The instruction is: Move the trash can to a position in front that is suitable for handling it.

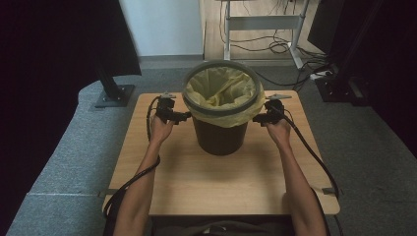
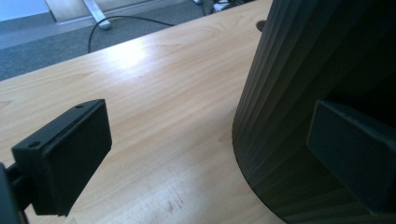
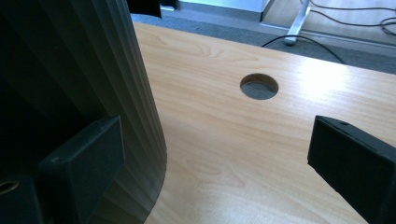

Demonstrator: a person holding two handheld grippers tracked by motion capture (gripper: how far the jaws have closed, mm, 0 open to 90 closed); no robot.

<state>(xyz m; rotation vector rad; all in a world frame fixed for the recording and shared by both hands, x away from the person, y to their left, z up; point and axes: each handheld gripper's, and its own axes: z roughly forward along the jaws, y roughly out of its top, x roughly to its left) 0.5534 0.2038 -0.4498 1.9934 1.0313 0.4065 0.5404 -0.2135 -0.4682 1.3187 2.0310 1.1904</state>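
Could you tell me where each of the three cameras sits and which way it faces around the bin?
High view: above the person's side, looking forward and down on the table; forearms, left gripper and right gripper flank the bin.
Left gripper view: rides the left gripper, looking low across the table; its open jaws show.
Right gripper view: rides the right gripper, likewise low; open jaws, a round hole.
Shared: both gripper views show the bin's ribbed dark wall and the wooden top.

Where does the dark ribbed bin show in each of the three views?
High view: bin at table centre, yellow liner folded over its rim.
Left gripper view: bin at right.
Right gripper view: bin at left.
Shared landmark: wooden table.
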